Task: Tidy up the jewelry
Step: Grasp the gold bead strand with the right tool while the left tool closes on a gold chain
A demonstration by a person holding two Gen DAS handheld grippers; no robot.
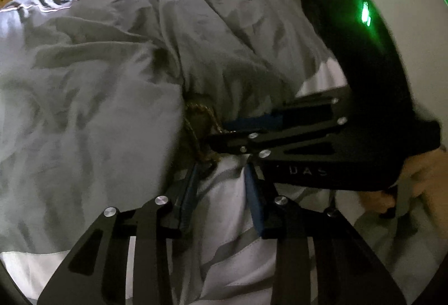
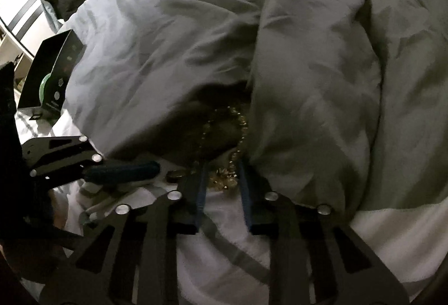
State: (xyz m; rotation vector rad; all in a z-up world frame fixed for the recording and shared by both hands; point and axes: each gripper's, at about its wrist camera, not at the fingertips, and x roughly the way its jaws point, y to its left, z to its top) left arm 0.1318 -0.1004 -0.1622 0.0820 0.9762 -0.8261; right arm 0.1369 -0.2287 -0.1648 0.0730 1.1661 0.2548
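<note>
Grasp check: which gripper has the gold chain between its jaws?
Right gripper: the chain lies between its jaws. Left gripper frames only sheet beside it.

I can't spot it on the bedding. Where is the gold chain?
In both wrist views the gold chain lies mid-frame at the grey duvet edge, partly under its fold, just ahead of both grippers.

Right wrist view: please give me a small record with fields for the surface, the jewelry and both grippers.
surface: white sheet, grey duvet bunched over it
jewelry: gold chain, in shadow at the duvet's edge
right gripper: closed on chain
left gripper: open, beside chain
other: black box, far left
</note>
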